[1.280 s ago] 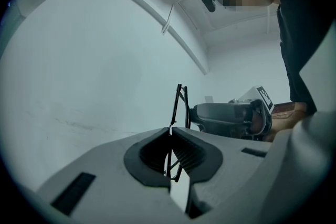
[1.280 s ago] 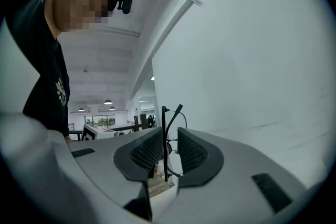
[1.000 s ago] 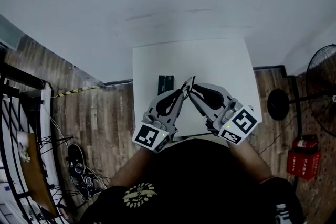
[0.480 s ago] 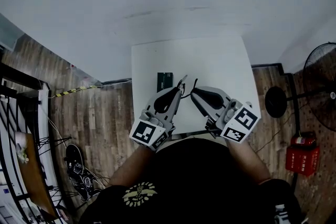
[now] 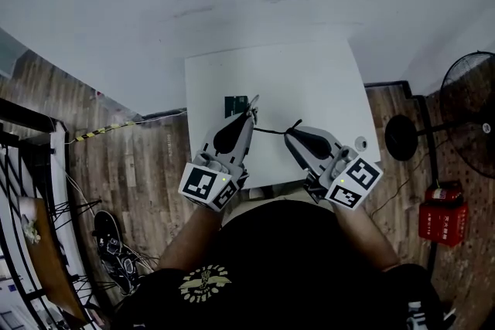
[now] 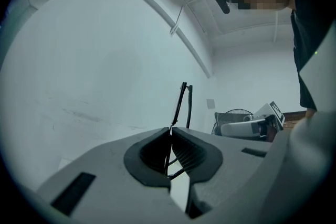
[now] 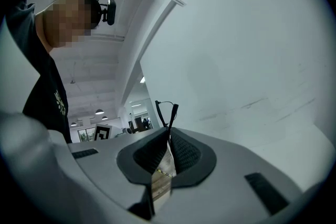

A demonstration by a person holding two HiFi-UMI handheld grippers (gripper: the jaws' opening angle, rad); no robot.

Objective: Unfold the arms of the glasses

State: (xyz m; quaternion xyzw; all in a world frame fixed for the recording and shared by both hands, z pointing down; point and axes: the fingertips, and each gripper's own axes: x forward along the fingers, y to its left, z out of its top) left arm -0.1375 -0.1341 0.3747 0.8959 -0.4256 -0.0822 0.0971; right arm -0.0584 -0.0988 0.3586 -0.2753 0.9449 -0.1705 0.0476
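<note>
In the head view, a white table [image 5: 309,81] stands on a wooden floor, with the person's two grippers held over its near half. The left gripper [image 5: 252,112] reaches forward, its tips close to a dark flat box [image 5: 235,104] that lies on the table. The right gripper [image 5: 289,132] comes in from the other side. The glasses [image 5: 271,130] show as a thin black line strung between the two sets of tips, above the table top. A small round thing [image 5: 360,141] sits near the table's right edge, and a fan [image 5: 468,108] stands on the floor beyond it.

In the left gripper view, the left gripper [image 6: 171,129] has its jaws pressed together on a thin black part of the glasses [image 6: 183,102]. Two slim black pieces rise from the tips almost upright against the pale wall. The other gripper shows low in the background.

In the right gripper view, the right gripper [image 7: 169,131] is closing its jaws, and a thin black part of the glasses [image 7: 169,113] is pinched between the tips. The black wire sticks up just past the tips and bends over at the top.
</note>
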